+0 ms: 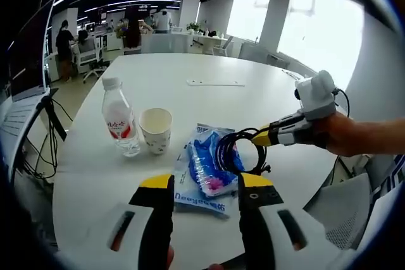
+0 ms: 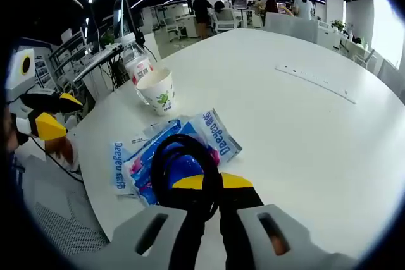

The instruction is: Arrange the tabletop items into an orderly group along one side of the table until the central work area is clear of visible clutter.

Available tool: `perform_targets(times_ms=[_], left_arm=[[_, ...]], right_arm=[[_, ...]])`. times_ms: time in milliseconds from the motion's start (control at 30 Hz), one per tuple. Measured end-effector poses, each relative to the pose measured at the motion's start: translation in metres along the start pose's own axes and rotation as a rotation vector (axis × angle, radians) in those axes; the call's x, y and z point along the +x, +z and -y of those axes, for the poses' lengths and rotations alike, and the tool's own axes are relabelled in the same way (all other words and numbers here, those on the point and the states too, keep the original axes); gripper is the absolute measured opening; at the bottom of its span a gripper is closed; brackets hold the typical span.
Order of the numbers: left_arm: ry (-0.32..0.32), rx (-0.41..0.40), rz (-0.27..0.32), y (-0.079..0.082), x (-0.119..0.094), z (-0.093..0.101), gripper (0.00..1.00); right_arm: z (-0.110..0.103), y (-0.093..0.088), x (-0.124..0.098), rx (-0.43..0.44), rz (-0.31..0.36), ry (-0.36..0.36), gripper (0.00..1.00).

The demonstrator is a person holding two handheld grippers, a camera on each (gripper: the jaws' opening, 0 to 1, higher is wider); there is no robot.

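Observation:
A black cable coil (image 1: 235, 150) hangs over a blue and white wipes packet (image 1: 201, 175), and my right gripper (image 1: 261, 136) reaches in from the right, shut on it. In the right gripper view the jaws (image 2: 212, 184) pinch the cable (image 2: 180, 159) above the packet (image 2: 166, 150). Left of the packet stand a paper cup (image 1: 155, 129) and a water bottle (image 1: 120, 121) with a red label. My left gripper (image 1: 205, 183) is open just short of the packet's near edge, with nothing between its jaws. It also appears as the left gripper (image 2: 56, 114) beside the table's edge, near the cup (image 2: 158, 90) and bottle (image 2: 136, 61).
The white round table (image 1: 190, 96) carries a flat white strip (image 1: 215, 83) farther out, seen too as the strip (image 2: 316, 80). A monitor (image 1: 28, 49) and hanging cables (image 1: 47, 137) stand at the left edge. A mesh chair (image 1: 345, 219) sits at the right. People and desks are far behind.

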State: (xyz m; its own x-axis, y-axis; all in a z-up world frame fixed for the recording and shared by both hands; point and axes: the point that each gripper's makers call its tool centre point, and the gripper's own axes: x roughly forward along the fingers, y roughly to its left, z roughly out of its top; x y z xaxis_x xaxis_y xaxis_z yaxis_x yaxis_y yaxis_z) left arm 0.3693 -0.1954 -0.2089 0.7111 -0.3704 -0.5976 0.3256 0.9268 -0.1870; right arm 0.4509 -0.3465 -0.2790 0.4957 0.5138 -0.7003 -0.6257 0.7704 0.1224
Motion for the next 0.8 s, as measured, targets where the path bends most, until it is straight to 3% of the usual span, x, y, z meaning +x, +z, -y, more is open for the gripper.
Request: perform_targets(times_ms=[400,800], left_arm=[[0.004,-0.016,0.016,0.002,-0.001,-0.002,0.39],[-0.001,-0.019,0.021,0.003,-0.002,-0.001,0.39]], right_arm=[[-0.007,0.016,-0.015,-0.053,0.036,-0.002,0.02],[-0.005,0.021,-0.035,-0.036,0.085,-0.020,0.02]])
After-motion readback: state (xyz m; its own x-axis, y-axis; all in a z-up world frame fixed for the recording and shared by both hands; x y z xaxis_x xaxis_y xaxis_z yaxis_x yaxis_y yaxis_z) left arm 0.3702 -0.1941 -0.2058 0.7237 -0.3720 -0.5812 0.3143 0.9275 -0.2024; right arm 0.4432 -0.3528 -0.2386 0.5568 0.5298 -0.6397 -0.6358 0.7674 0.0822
